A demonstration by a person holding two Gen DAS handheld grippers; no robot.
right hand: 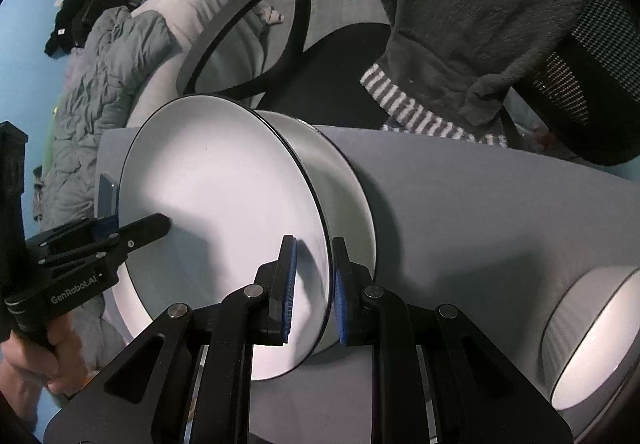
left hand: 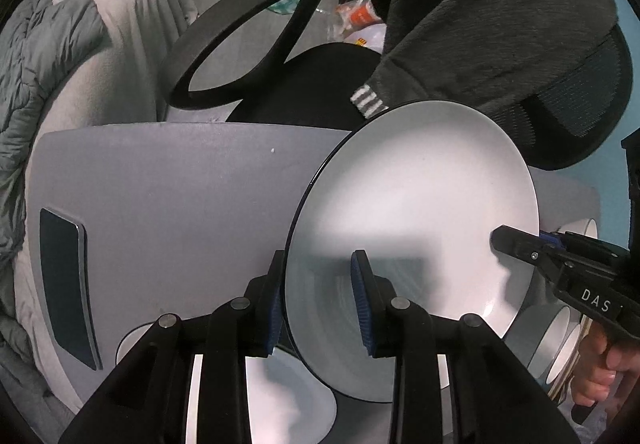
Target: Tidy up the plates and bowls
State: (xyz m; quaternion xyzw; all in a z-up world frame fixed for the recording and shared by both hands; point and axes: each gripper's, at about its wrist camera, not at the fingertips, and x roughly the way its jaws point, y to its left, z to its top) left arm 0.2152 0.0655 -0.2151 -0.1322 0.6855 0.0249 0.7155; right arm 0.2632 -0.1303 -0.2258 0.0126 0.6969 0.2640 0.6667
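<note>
Left wrist view shows our left gripper (left hand: 320, 300) with its jaws straddling the near rim of the round white plate with a thin dark edge (left hand: 420, 204), apparently clamped on it, while our right gripper (right hand: 314, 292) grips the opposite rim the same way. We hold the plate tilted above the grey worktop (left hand: 180, 184), two-handed probably to steady it. Beneath it sits another white plate (right hand: 344, 180), likely the stack we aim for. A ribbed white bowl (right hand: 592, 332) lies on its side nearby.
</note>
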